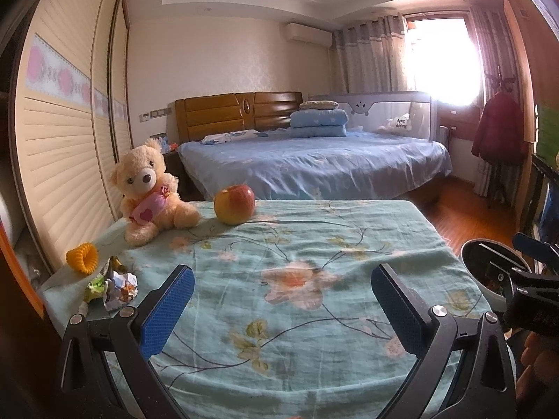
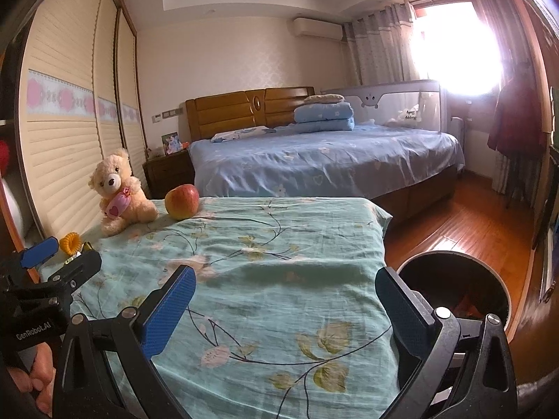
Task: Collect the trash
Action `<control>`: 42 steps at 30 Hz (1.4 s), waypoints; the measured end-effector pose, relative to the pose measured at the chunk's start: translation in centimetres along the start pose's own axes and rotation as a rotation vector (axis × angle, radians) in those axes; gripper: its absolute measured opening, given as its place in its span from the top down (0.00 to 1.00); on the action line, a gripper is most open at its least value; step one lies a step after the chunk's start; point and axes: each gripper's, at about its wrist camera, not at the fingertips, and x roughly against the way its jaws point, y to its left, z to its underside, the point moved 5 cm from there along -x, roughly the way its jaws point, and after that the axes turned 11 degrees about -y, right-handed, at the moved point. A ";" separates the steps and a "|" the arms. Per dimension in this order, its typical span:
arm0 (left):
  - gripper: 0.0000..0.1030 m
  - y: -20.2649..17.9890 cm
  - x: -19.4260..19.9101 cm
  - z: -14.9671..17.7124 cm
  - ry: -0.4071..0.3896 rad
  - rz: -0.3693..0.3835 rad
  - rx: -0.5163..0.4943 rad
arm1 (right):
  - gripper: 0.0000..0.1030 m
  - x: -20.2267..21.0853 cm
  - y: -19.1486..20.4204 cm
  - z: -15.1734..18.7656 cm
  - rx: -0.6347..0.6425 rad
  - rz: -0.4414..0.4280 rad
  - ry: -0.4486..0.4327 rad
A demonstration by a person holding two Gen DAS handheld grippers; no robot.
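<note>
Crumpled wrappers (image 1: 117, 288) lie at the left edge of the floral tablecloth (image 1: 297, 244), just left of my left gripper's blue pad. My left gripper (image 1: 281, 281) is open and empty above the cloth. My right gripper (image 2: 284, 284) is open and empty over the cloth's right part (image 2: 279, 244). A round trash bin (image 2: 454, 289) stands on the floor right of the table, beside the right finger; it also shows in the left wrist view (image 1: 485, 272). The left gripper (image 2: 49, 262) shows at the left edge of the right wrist view and hides the wrappers there.
A teddy bear (image 1: 150, 192), an apple (image 1: 234, 204) and an orange coiled hair tie (image 1: 83, 257) sit on the table's far left. A bed (image 1: 314, 160) stands behind, a wardrobe (image 1: 63, 122) on the left, wooden floor (image 2: 471, 223) on the right.
</note>
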 end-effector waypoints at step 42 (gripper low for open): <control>0.01 -0.1 -0.3 0.1 -0.002 0.015 -0.014 | 0.00 0.2 -0.2 0.0 -0.006 -0.002 0.004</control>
